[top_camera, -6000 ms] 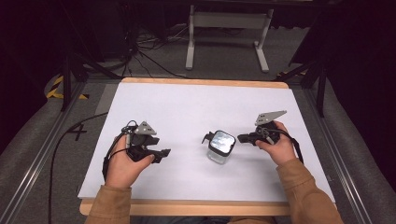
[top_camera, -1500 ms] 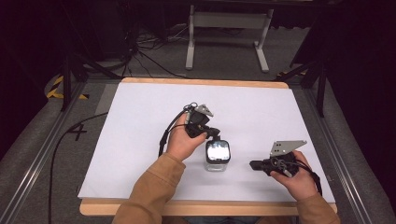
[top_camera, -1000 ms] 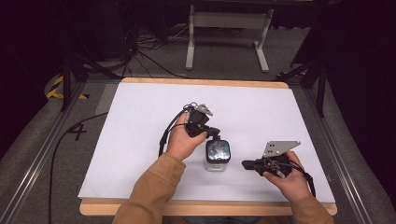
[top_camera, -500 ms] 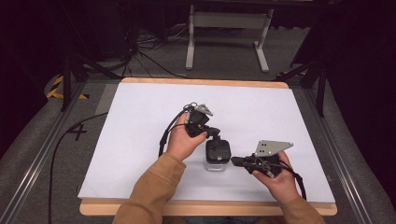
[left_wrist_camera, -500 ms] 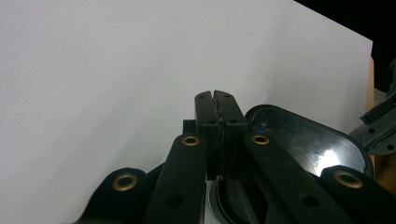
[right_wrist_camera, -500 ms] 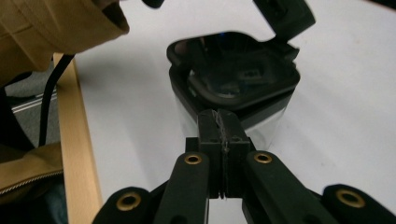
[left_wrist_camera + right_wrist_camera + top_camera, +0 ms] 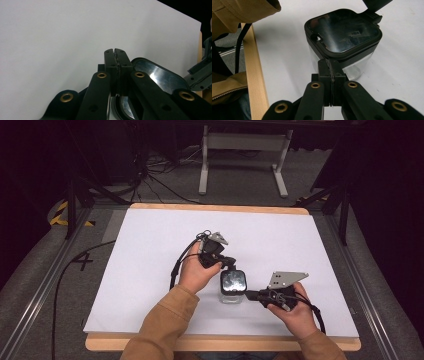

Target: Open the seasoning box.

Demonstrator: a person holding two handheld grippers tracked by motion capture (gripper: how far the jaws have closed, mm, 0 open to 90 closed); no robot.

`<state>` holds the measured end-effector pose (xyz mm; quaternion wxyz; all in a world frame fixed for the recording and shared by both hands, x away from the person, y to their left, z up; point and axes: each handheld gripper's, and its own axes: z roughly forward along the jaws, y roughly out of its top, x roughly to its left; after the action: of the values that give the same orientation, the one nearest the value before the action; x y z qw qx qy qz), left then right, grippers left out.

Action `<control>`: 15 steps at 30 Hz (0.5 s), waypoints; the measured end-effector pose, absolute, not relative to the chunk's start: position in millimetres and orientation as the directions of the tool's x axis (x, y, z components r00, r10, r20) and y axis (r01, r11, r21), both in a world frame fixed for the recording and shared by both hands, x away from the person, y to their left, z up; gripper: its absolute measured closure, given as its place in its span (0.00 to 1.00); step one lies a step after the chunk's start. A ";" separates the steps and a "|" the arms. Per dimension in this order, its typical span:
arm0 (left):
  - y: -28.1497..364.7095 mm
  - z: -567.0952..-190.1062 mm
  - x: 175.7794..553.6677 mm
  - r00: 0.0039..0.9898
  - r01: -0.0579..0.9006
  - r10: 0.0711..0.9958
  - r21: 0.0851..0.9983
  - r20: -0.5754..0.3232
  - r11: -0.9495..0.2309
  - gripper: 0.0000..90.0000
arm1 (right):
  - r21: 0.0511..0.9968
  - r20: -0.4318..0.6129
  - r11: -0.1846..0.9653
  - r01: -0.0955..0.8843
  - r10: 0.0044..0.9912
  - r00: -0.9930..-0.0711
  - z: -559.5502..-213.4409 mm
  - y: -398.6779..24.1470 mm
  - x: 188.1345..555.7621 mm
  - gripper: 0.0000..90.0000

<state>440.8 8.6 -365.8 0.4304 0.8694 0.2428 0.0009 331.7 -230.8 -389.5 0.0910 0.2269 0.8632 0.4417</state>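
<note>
The left gripper [image 7: 231, 265] has its jaws pressed together with nothing between them; in the left gripper view the two black pads meet along a thin seam, and they sit at the edge of the glossy dark lid [image 7: 160, 77] of the container, at the middle right of that frame. In the high view this gripper stands just above the container [image 7: 233, 287] in the picture, its tip at the upper left corner of the lid; whether it touches cannot be told. The right gripper [image 7: 250, 295] likewise has its jaws fully closed and holds nothing. In the right gripper view its tip stands against the near side of the container [image 7: 342, 37], right under the dark rim and over the clear wall, at the centre of the frame. In the high view it comes in from the right, its tip at the container's lower right side. The container is a small clear box with a square, dark, shiny lid, upright on the white desk [image 7: 150, 270], a little below and right of the centre of the high view, between the two grippers. The left hand [image 7: 197, 272] reaches in from the lower middle of the frame in a tan sleeve [image 7: 160, 330]; the right hand [image 7: 295, 312] sits at the lower right. A light wooden edge [image 7: 257, 75] borders the desk at the left of the right gripper view.
</note>
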 end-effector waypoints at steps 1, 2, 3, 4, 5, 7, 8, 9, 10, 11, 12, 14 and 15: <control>8.3 -366.4 441.0 0.881 0.423 0.424 0.752 -0.210 -0.506 0.99 | 0.805 0.046 0.505 0.312 0.472 -0.880 -389.2 -230.2 331.6 1.00; 8.3 -366.4 441.0 0.881 0.423 0.424 0.752 -0.210 -0.506 0.99 | 0.805 0.046 0.505 0.312 0.472 -0.880 -389.2 -230.2 331.6 1.00; 8.4 -366.8 441.3 0.880 0.425 0.423 0.753 -0.214 -0.502 0.99 | 0.806 0.048 0.502 0.315 0.475 -0.879 -389.2 -230.4 331.6 1.00; 8.5 -366.6 441.5 0.881 0.426 0.421 0.751 -0.217 -0.504 0.99 | 0.805 0.049 0.502 0.315 0.474 -0.879 -389.4 -230.6 332.0 1.00; 8.5 -366.6 441.5 0.881 0.426 0.421 0.751 -0.217 -0.504 0.99 | 0.802 0.049 0.506 0.318 0.475 -0.879 -389.8 -230.2 331.8 1.00; 8.3 -366.6 441.4 0.881 0.426 0.421 0.751 -0.217 -0.504 0.99 | 0.800 0.051 0.509 0.318 0.471 -0.881 -390.4 -230.1 331.9 1.00; 8.2 -366.7 441.4 0.881 0.426 0.420 0.751 -0.218 -0.504 0.99 | 0.801 0.049 0.507 0.318 0.474 -0.879 -390.4 -230.1 332.2 1.00; 8.0 -366.8 441.1 0.880 0.426 0.422 0.752 -0.217 -0.503 0.99 | 0.805 0.048 0.502 0.317 0.477 -0.878 -390.2 -230.2 332.5 1.00; 8.1 -366.8 441.0 0.881 0.426 0.422 0.752 -0.216 -0.503 0.99 | 0.807 0.048 0.498 0.317 0.480 -0.876 -390.1 -230.2 332.5 1.00; 8.1 -366.8 440.9 0.880 0.426 0.422 0.752 -0.216 -0.503 0.99 | 0.810 0.047 0.494 0.315 0.481 -0.876 -389.6 -230.4 332.6 1.00; 8.1 -366.8 440.7 0.880 0.426 0.424 0.752 -0.215 -0.504 0.99 | 0.812 0.047 0.491 0.314 0.481 -0.876 -389.3 -230.5 332.6 1.00; 8.3 -366.5 440.6 0.880 0.426 0.425 0.749 -0.213 -0.507 0.99 | 0.815 0.049 0.487 0.313 0.482 -0.875 -388.9 -230.5 332.6 1.00; 8.3 -366.4 439.3 0.878 0.425 0.431 0.752 -0.207 -0.504 0.99 | 0.819 0.049 0.482 0.312 0.483 -0.874 -388.3 -230.2 332.4 1.00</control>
<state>439.3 8.3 -366.4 0.4327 0.8671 0.2466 0.0036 332.4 -230.2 -388.3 0.0943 0.2322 0.8555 0.4531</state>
